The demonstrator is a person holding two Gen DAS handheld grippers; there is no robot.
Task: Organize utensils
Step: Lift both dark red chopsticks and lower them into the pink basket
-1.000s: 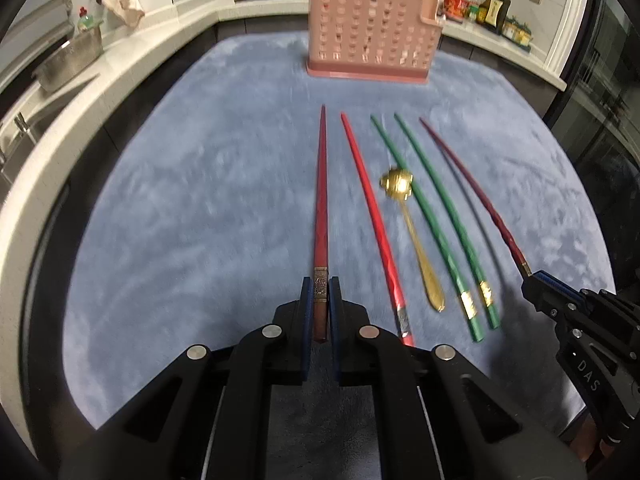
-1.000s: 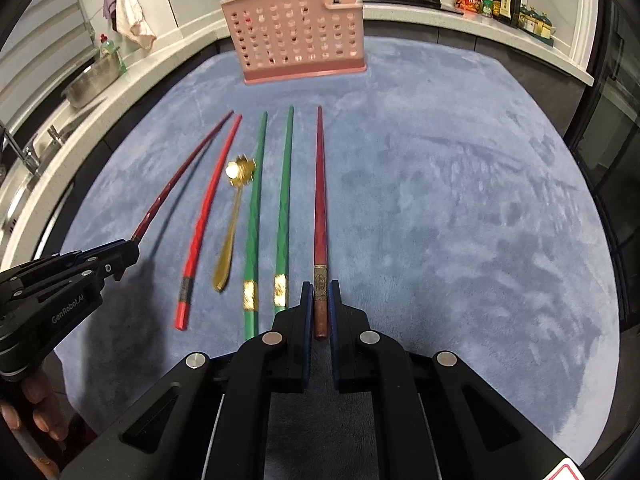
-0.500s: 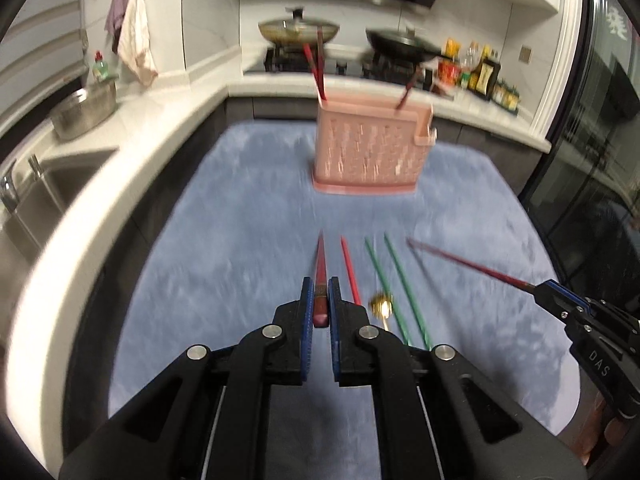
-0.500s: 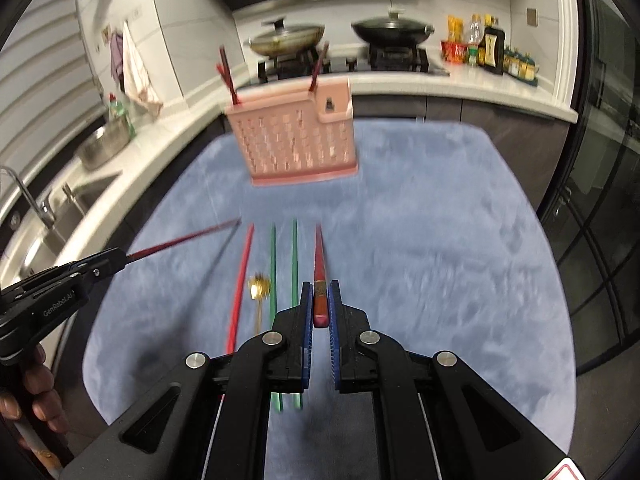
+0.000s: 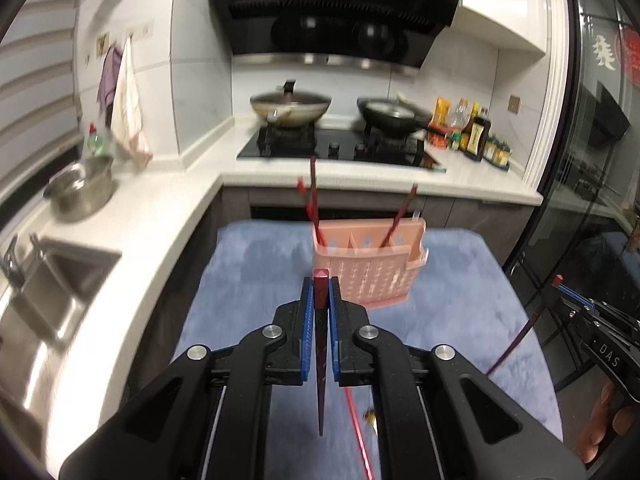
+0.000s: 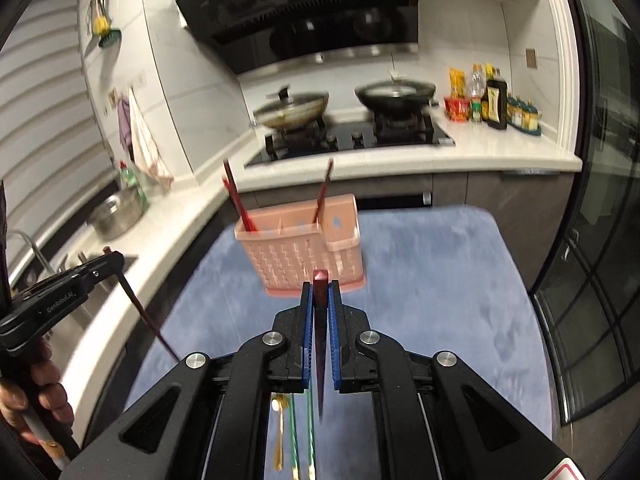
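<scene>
My left gripper [image 5: 320, 286] is shut on a dark red chopstick [image 5: 321, 360], held upright with its tip hanging down. My right gripper [image 6: 320, 286] is shut on another dark red chopstick [image 6: 320, 360], held the same way. Both are raised above the blue mat [image 5: 460, 280], in front of the pink utensil basket [image 5: 372, 272], also in the right wrist view [image 6: 304, 256]. The basket holds red chopsticks [image 5: 314, 200]. On the mat below lie a red chopstick [image 5: 358, 428], a gold spoon [image 6: 279, 432] and two green chopsticks [image 6: 310, 428].
A white counter [image 5: 132, 232] with a sink [image 5: 48, 304] and a steel bowl [image 5: 80, 192] runs along the left. A stove with two pans [image 5: 292, 108] stands behind the basket. Bottles [image 5: 476, 132] stand at the back right. A dark glass door [image 6: 600, 240] is on the right.
Both grippers have lifted their chopsticks off the mat and tilted up, so the chopsticks now hang tip down. The basket is now straight ahead and closer.
</scene>
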